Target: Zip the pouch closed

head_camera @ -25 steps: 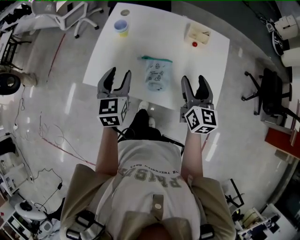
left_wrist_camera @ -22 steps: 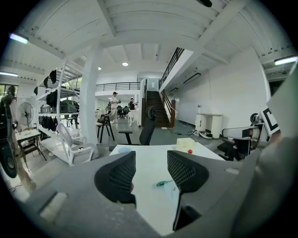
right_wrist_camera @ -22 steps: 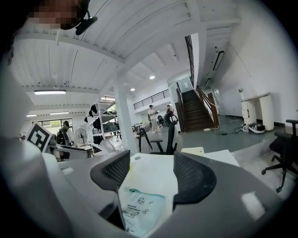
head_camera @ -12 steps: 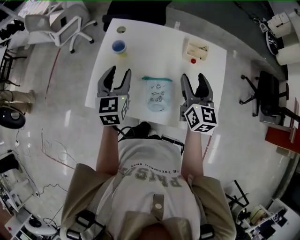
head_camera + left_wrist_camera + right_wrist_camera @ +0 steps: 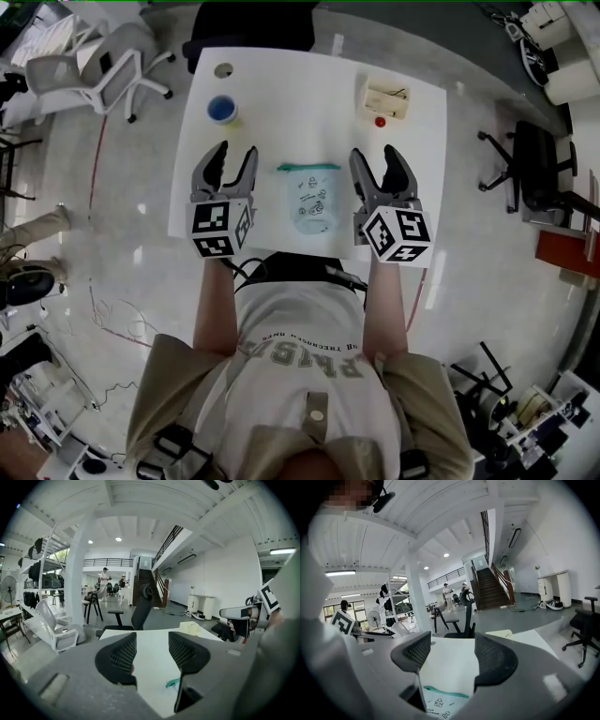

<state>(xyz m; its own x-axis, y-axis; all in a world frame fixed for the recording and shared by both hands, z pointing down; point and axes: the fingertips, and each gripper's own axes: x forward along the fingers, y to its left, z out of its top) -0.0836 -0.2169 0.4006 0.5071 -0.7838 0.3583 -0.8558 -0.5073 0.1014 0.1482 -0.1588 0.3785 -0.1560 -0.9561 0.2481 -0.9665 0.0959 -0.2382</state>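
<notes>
Before closing on anything, line up over white worktop [image 5: 281,103]. Printed clear pouch [image 5: 312,195] flat near front edge, between the two grippers, touched by neither. Fingers of left gripper [image 5: 233,155] wide apart, nothing between; fingers of right gripper [image 5: 374,156] wide apart too, empty.

Likely step: approach, no grip yet. Best to pin one end of teal zip strip [image 5: 307,168] on pouch's far edge with one gripper, catch slider with the other, pull level along strip. Slider too small to make out, end unknown. Thin film, probably prone to sliding or bunching, so hold down firmly and pull slowly.

Around: beige tray [image 5: 385,97] far right, blue cup [image 5: 222,110] far left, small red piece [image 5: 380,122] just in front of tray, grey disc [image 5: 223,69] by far edge. All well apart from pouch; nothing blocking either approach.
</notes>
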